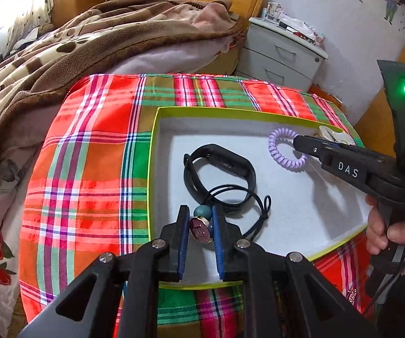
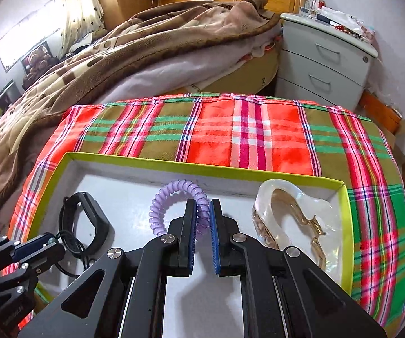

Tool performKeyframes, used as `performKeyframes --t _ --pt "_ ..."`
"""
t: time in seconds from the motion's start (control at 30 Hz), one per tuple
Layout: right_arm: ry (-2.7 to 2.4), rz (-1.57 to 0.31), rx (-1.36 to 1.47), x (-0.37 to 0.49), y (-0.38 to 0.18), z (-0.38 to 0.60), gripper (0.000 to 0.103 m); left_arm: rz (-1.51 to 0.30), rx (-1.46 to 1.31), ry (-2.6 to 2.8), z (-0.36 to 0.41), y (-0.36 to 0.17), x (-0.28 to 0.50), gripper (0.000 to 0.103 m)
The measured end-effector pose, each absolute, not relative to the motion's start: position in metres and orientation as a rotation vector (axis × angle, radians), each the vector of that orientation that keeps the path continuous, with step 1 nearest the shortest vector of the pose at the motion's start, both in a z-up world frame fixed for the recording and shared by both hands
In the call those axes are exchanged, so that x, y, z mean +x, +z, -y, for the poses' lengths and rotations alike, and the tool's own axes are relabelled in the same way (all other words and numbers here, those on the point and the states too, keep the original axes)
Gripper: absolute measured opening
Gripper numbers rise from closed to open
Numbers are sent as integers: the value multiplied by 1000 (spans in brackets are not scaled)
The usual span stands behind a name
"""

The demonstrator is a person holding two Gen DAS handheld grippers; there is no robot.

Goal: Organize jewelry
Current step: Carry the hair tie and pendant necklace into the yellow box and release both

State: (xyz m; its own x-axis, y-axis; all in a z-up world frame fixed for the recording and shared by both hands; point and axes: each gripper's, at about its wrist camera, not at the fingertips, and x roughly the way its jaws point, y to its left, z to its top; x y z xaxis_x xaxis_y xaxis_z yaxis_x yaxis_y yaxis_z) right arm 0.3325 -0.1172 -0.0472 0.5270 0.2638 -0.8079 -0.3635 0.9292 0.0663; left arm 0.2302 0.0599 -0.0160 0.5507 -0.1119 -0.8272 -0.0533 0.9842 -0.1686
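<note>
Two hand-held grippers, left (image 1: 199,217) pinching round pendant (image 1: 201,229), right (image 2: 202,208) pinching coiled band (image 2: 174,205)

Hair claw (image 1: 333,136) (behind fingers) — mostly hidden

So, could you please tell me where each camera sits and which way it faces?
Left wrist: on the left hand-held gripper, looking along its fingers into the box; the charm hair tie sits between them, and the right hand shows.
Right wrist: on the right hand-held gripper, fingers around the purple coil tie.
Shared: box, black band, coil tie, bed.
</note>
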Motion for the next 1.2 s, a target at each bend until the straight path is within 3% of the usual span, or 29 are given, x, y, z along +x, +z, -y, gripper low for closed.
performKeyframes --t 0.43,0.93,0.97,1.03,1.2 --pt "363 -942 -151 335 -50 112 11 -987 -173 -17 -60 -16 233 19" --pt "354 -906 -114 327 -39 120 20 -972 -200 -42 -57 -10 230 40" --pt "356 -900 -108 325 -37 122 22 -965 -200 -46 -57 -8 229 43" --pt "361 -888 -97 320 -32 125 37 -952 -203 -54 -57 -3 225 45" --pt "375 -845 -83 301 -16 135 38 -916 -213 -62 -60 10 211 45"
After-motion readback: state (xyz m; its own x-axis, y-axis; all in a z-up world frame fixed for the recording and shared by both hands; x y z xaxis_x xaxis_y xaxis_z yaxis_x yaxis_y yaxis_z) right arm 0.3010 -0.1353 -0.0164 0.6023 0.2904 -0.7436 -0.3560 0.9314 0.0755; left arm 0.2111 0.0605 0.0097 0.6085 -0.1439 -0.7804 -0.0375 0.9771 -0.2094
